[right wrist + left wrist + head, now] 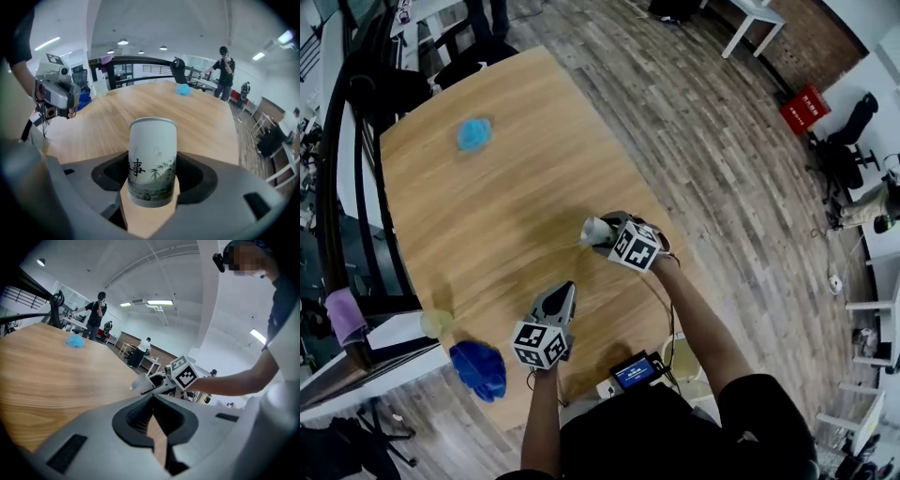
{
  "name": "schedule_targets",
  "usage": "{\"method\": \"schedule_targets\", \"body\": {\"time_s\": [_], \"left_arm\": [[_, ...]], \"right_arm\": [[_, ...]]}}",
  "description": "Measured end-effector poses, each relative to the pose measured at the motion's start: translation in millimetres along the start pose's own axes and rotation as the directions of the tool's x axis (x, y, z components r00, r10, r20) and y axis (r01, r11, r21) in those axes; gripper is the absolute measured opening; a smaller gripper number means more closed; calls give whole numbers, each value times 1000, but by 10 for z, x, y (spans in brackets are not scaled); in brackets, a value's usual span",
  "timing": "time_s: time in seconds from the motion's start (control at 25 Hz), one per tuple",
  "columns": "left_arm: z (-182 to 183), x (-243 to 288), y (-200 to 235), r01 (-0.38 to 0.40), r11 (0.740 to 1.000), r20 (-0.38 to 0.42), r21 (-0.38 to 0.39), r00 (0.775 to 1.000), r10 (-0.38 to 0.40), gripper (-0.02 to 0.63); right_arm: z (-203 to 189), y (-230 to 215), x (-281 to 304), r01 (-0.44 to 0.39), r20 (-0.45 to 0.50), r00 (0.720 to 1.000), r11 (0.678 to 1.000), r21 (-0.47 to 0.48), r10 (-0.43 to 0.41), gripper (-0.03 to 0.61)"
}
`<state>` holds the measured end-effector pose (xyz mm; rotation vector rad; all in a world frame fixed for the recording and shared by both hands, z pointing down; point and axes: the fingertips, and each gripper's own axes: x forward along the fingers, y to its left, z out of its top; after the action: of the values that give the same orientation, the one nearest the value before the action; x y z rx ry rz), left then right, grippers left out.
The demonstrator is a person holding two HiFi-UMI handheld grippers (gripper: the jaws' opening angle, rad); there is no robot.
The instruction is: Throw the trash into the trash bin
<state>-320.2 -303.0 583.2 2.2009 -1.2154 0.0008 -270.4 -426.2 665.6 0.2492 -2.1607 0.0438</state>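
A white paper cup [594,230] printed with bamboo and black characters sits between the jaws of my right gripper [605,232], near the right edge of the wooden table [516,216]. In the right gripper view the cup [152,159] fills the gap of the right gripper [152,187], with both dark pads against its sides. My left gripper [565,289] hovers over the table's near end, its tips together and nothing between them. In the left gripper view, beyond the left gripper [153,401], the cup [140,381] shows. A crumpled blue piece of trash [473,134] lies at the far end.
A dark blue bag-like thing [478,368] and a pale yellowish object [437,322] sit off the table's near left corner. A black rail [356,169] runs along the left side. A small screen device [635,371] hangs at the person's waist. People stand in the background [96,310].
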Motion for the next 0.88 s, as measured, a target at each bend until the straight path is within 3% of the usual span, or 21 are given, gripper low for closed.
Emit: {"method": "schedule_targets", "body": {"time_s": [0.2, 0.52, 0.76, 0.84, 0.88], "left_arm": [[-321, 76, -406, 95, 995, -76, -5, 993, -95, -2], [-826, 458, -1042, 288, 953, -238, 92, 936, -260, -2], [-1392, 775, -1691, 424, 896, -376, 131, 858, -351, -2], [-1607, 869, -1951, 501, 855, -418, 137, 811, -409, -2], [-1727, 890, -2084, 547, 825, -448, 142, 779, -439, -2]], "right_arm": [[-385, 334, -374, 43, 107, 992, 975, 217, -68, 287], [-1415, 541, -899, 179, 52, 976, 911, 372, -213, 287], [-2339, 841, -1446, 249, 59, 940, 796, 552, -335, 287], [-2666, 1011, -1634, 284, 51, 914, 724, 629, -403, 287], [-2853, 1145, -1738, 302, 34, 897, 667, 681, -441, 287]]}}
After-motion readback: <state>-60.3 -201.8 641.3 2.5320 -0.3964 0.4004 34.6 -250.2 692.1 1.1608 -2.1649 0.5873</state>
